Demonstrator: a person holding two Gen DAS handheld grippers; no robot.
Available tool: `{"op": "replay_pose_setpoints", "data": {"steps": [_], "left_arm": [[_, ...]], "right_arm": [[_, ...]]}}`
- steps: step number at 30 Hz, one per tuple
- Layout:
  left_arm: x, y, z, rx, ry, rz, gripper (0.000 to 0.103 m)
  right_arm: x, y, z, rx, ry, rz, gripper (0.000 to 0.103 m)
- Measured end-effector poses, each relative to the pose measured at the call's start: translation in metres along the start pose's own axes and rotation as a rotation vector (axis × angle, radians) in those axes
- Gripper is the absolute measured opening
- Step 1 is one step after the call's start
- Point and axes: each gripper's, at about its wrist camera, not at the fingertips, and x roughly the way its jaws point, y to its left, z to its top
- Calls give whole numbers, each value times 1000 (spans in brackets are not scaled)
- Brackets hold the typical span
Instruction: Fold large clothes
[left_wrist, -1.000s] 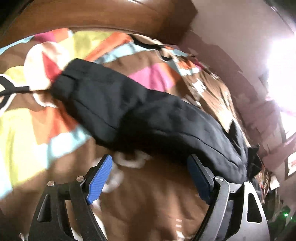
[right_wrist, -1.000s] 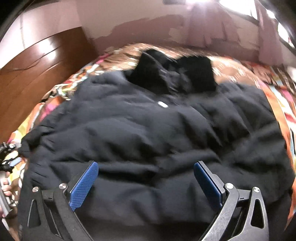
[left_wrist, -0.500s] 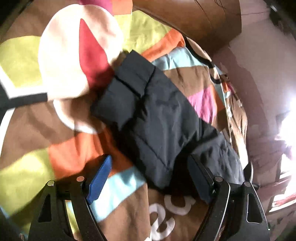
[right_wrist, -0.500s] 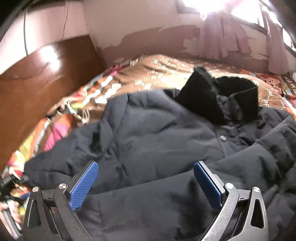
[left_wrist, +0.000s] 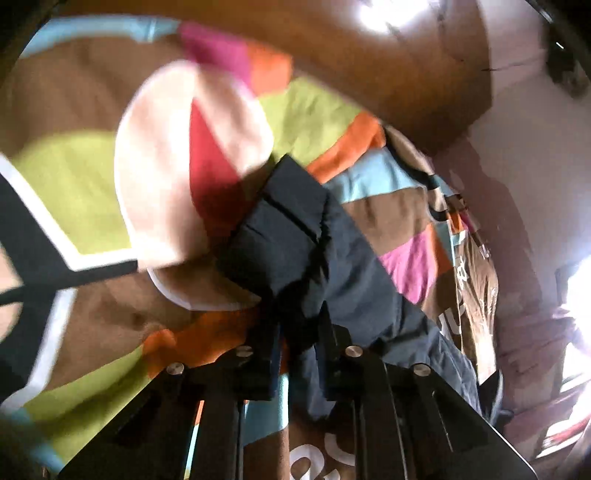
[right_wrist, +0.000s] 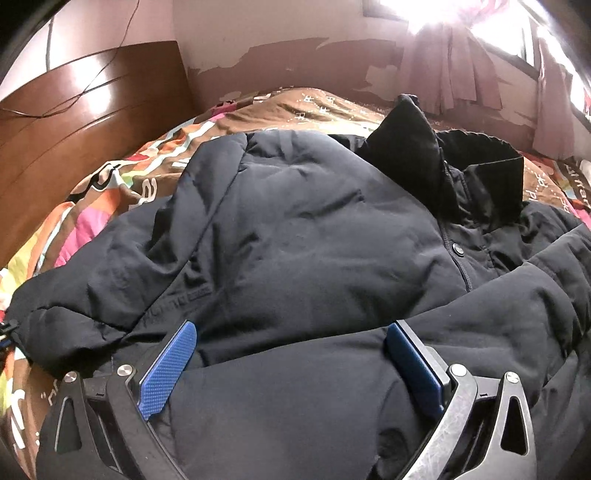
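big puffy black padded jacket lay spread on the bed ahead of the wide-open right gripper | left gripper had just clamped the jacket's black cuffed sleeve | thin pinch, slick fabric could've slipped out mid-fold

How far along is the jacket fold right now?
Early. The black jacket lies spread on the patterned bedspread, collar up, no fold visible. In hand: the left gripper has just closed on the sleeve near its cuff. The right gripper is open over the jacket's body. Left: bring the sleeves in and fold the body.
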Motion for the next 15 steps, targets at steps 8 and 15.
{"op": "replay_pose_setpoints", "data": {"steps": [8, 15], "left_arm": [[-49, -43, -16, 154, -169, 59, 13], [-88, -56, -25, 170, -218, 13, 13]], "right_arm": [[-15, -7, 3, 43, -31, 29, 103], [-63, -19, 17, -18, -106, 65, 103]]}}
